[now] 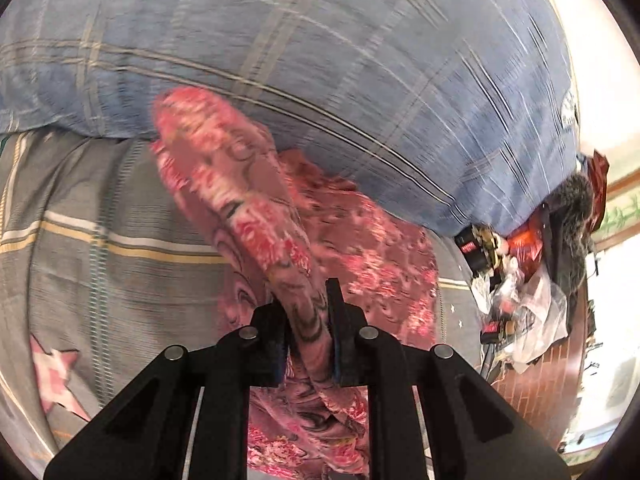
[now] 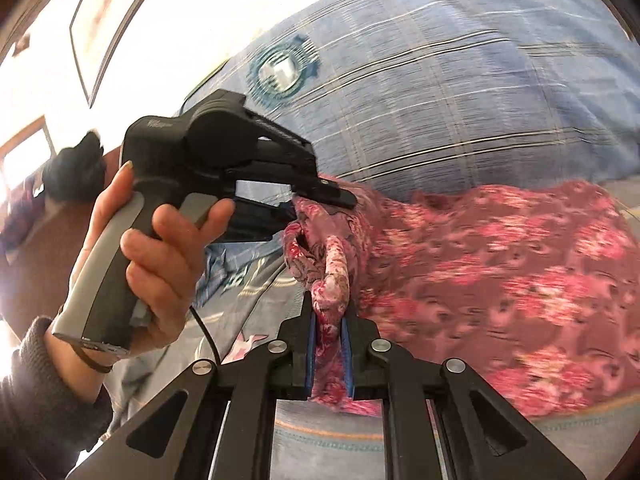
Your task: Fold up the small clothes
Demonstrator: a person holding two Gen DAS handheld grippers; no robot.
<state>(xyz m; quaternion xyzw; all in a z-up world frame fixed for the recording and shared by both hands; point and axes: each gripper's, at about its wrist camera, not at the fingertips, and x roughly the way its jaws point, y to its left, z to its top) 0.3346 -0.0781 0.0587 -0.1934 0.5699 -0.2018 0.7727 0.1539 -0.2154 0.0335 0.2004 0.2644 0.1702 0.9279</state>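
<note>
Left wrist view: your left gripper [image 1: 308, 336] clamps a bunched ridge of thin pink floral garment [image 1: 360, 256]. Your right gripper [image 2: 330, 332] pinches its twisted, ropey edge.

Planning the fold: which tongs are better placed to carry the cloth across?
Probably the left tongs: they pinch a lifted edge of the red floral cloth. The right tongs grip a bunched corner lower down.

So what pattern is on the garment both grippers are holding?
A red and pink floral print on the garment, clearest in the right wrist view.
</note>
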